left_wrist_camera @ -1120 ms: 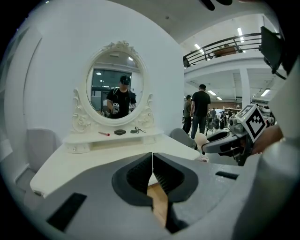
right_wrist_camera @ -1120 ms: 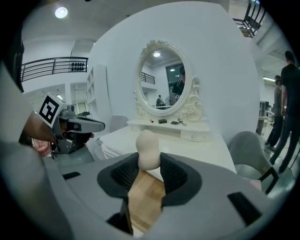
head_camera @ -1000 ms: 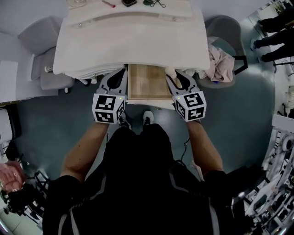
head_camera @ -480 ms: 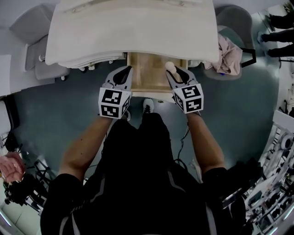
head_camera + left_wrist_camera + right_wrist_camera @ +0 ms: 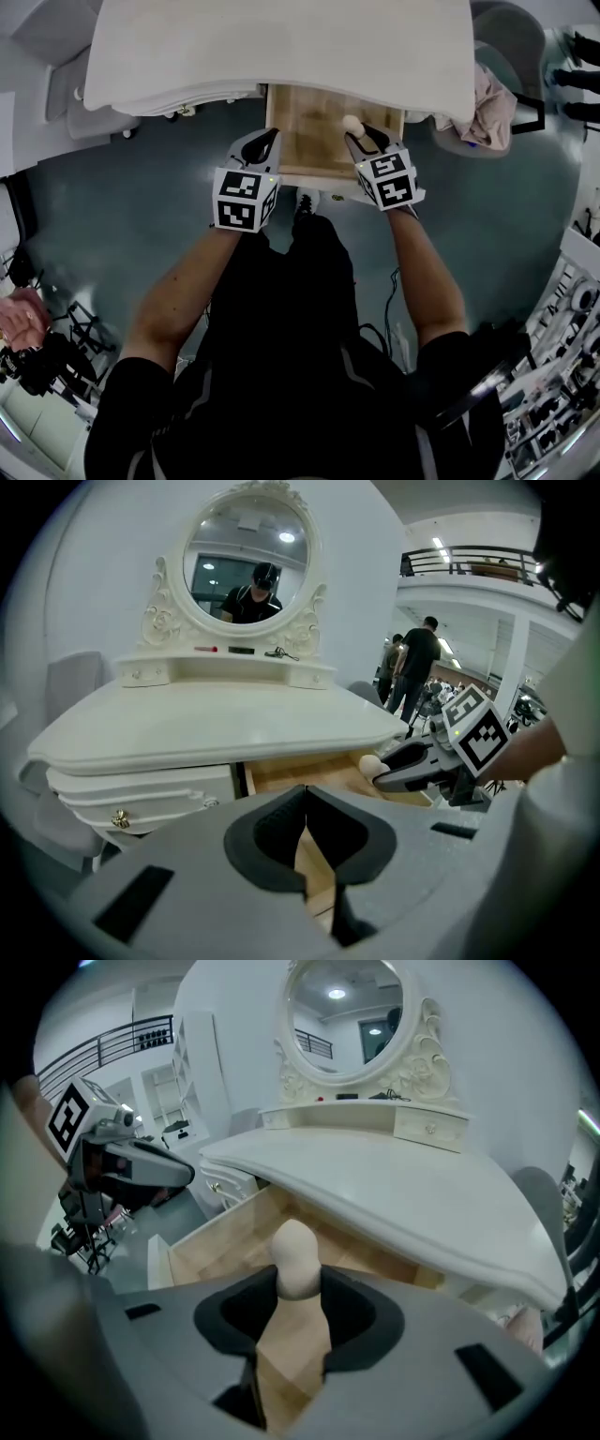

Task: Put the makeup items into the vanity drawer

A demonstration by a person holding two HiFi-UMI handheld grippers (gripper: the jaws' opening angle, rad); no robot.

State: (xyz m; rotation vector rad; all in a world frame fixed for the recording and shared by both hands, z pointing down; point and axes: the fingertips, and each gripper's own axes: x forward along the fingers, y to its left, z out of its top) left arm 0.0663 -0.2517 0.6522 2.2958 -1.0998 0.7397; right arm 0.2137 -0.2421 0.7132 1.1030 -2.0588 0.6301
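Here, the makeup sponge (image 5: 295,1258) is clamped between the jaws of the right gripper (image 5: 298,1283), with its rounded end projecting past the pads. It is held over the right half of the open drawer (image 5: 314,122), close to the front edge of the vanity top (image 5: 281,47), which overhangs the rear of the drawer. Bare wood is seen across the drawer bottom to the left of the sponge, so open room is left between the two side walls.

The left gripper (image 5: 266,141) is held by the drawer's left front corner. Its jaws are pressed together at the tips and nothing is caught between them.

The vanity top is smooth and cream-white, with a curved front edge. Behind it a small raised shelf (image 5: 225,663) is set, on which a red item (image 5: 206,649) and a dark item (image 5: 241,650) are laid, below an oval mirror (image 5: 246,564) in a carved frame. A dull teal floor (image 5: 122,206) is spread around the vanity. At the right a grey chair (image 5: 511,42) is draped with a pinkish cloth (image 5: 487,103).
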